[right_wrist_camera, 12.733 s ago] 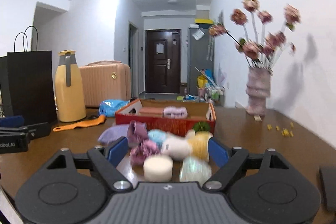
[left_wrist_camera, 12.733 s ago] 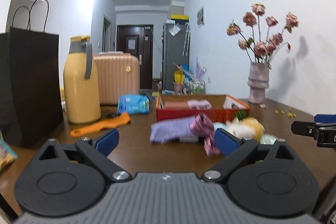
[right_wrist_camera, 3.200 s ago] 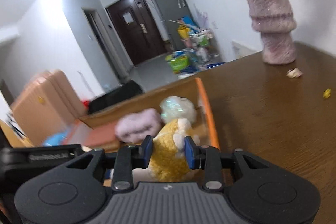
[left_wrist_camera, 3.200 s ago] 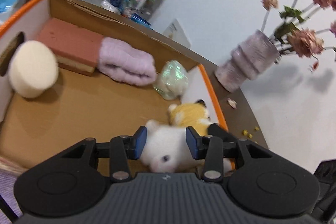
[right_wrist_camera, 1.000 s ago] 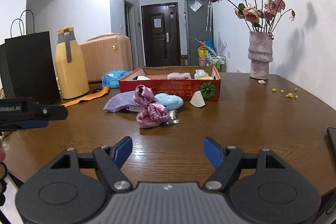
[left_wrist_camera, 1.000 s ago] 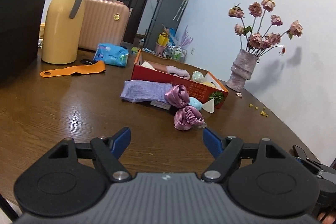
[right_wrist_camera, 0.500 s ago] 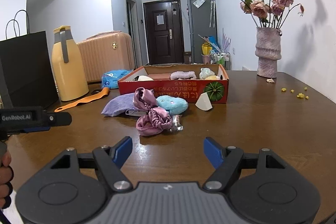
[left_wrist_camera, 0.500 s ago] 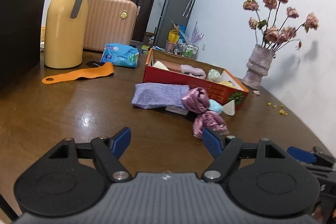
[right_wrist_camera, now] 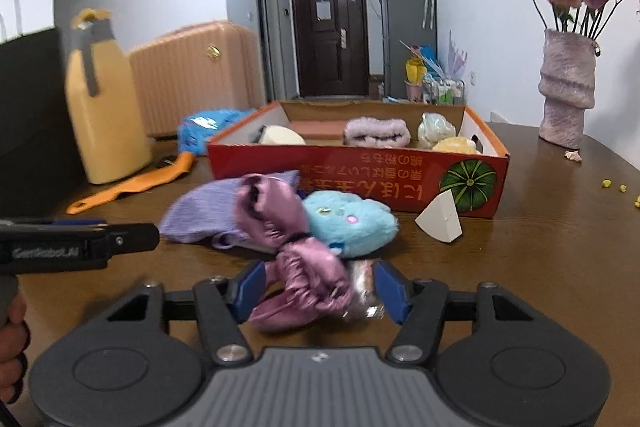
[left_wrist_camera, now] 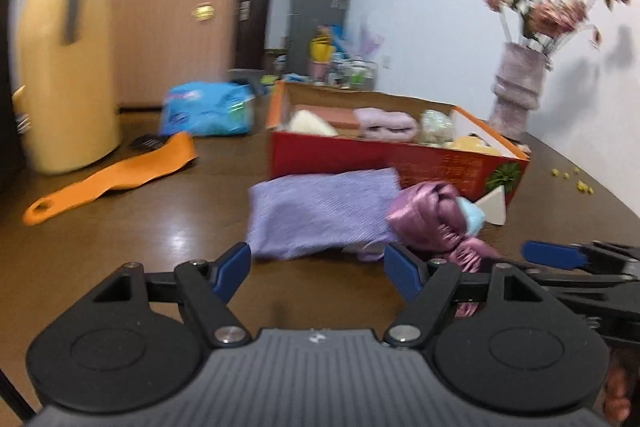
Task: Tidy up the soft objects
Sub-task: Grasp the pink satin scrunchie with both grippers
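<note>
- Since half a second ago, when both tools hung back over bare desk, the right hand-held gripper [right_wrist_camera: 318,289] has closed in on the pile; its blue fingers now flank the pink satin scrunchie [right_wrist_camera: 296,267], spread apart and not yet pinching it.
- Left hand-held gripper [left_wrist_camera: 318,269] has also advanced: fingers spread, nothing between them, aimed at the near edge of the lilac knitted cloth [left_wrist_camera: 320,213], just short of it.
- Both views show motion blur, so exact contact cannot be told.
- Pile on the desk [right_wrist_camera: 540,247], in front of the box:
  - lilac knitted cloth at 10 o'clock of the scrunchie;
  - blue plush toy [right_wrist_camera: 348,223] touching the scrunchie at its 1 o'clock;
  - white wedge sponge [right_wrist_camera: 440,217] against the box front, well to 2 o'clock;
  - a crinkly foil-like scrap beside the right finger; identity unclear.
- Red cardboard box [right_wrist_camera: 360,167] at 12 o'clock already holds a round cream sponge [right_wrist_camera: 280,135], a pink block, a lilac fluffy roll [right_wrist_camera: 378,133], a pale mesh ball [right_wrist_camera: 436,125] and a yellow plush [right_wrist_camera: 456,145].
- Judgement: the retreat phase is over and the next pick has begun; scrunchie looks like the right side's target, cloth the left's. About four soft items are left outside the box.
- Risk: satin is slippery and looped, so a shallow pinch may slide off or drag the blue plush along.
</note>
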